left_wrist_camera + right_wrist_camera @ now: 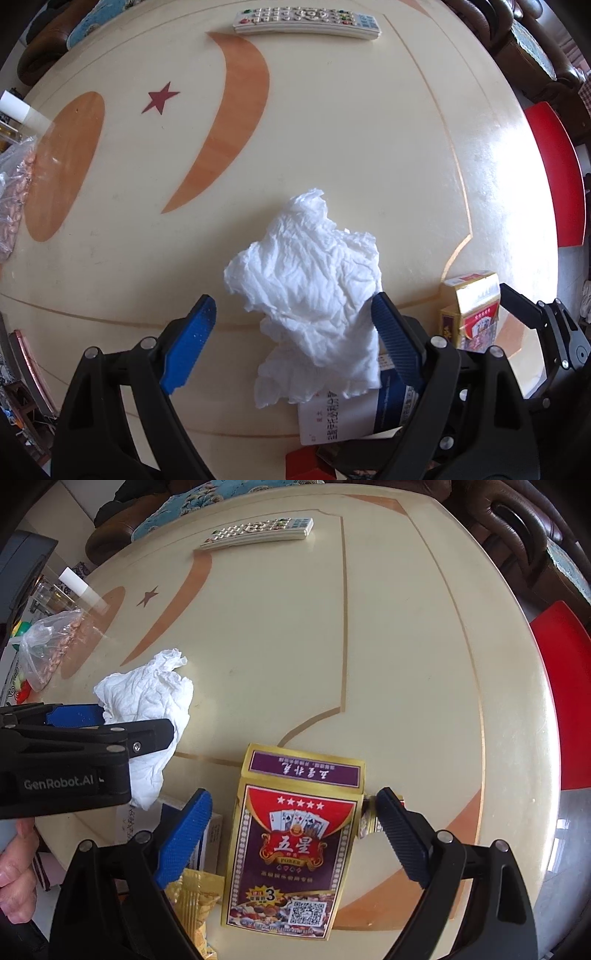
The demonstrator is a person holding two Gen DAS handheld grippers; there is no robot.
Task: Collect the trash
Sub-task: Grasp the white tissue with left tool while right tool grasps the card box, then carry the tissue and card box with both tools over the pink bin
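A crumpled white tissue (314,291) lies on the cream table (332,147), draped partly over a blue-and-white box (354,413). My left gripper (293,314) stands open with the tissue between its blue fingers; the pads do not press it. In the right wrist view an empty playing-card box (291,845), red and purple with its top flap up, lies between the wide-open fingers of my right gripper (293,808), untouched. The tissue (147,709) and the left gripper's black body (74,753) show at that view's left. The card box (472,310) also appears at the right of the left view.
A white remote control (306,20) lies at the far side of the table. A clear bag of nuts (48,646) and a white tube (79,585) sit at the left edge. A yellow snack wrapper (195,901) lies near the card box. A red chair (565,701) stands to the right. A hand (14,871) is at lower left.
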